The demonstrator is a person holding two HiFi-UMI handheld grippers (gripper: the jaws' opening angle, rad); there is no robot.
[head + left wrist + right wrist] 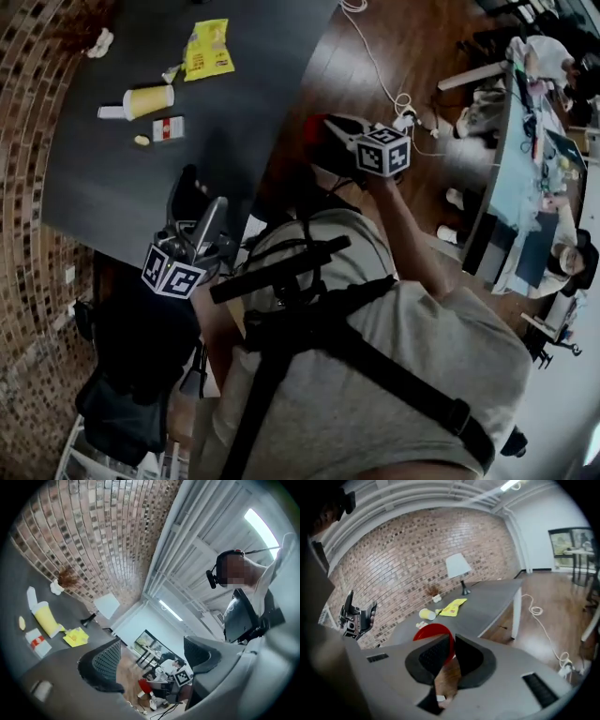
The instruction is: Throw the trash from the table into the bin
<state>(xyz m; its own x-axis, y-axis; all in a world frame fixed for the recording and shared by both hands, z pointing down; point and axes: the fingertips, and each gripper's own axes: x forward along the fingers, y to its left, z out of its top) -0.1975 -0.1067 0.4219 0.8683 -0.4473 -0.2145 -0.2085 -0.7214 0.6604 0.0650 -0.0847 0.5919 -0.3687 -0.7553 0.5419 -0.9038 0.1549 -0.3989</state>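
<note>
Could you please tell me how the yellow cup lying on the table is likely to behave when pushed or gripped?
The yellow cup lies on its side on the table, so a sideways push would probably roll it in a curve. It looks like thin paper, so it is likely light, and a firm squeeze may crush it.

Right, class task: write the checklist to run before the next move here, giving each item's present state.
1. Right gripper shut firmly on the red item: ok.
2. Left gripper open with nothing between its jaws: ok.
3. Bin in sight: cannot tell; no view shows it clearly.
4. Table free of trash: not ok; the yellow cup, yellow wrapper and small carton lie on it.
</note>
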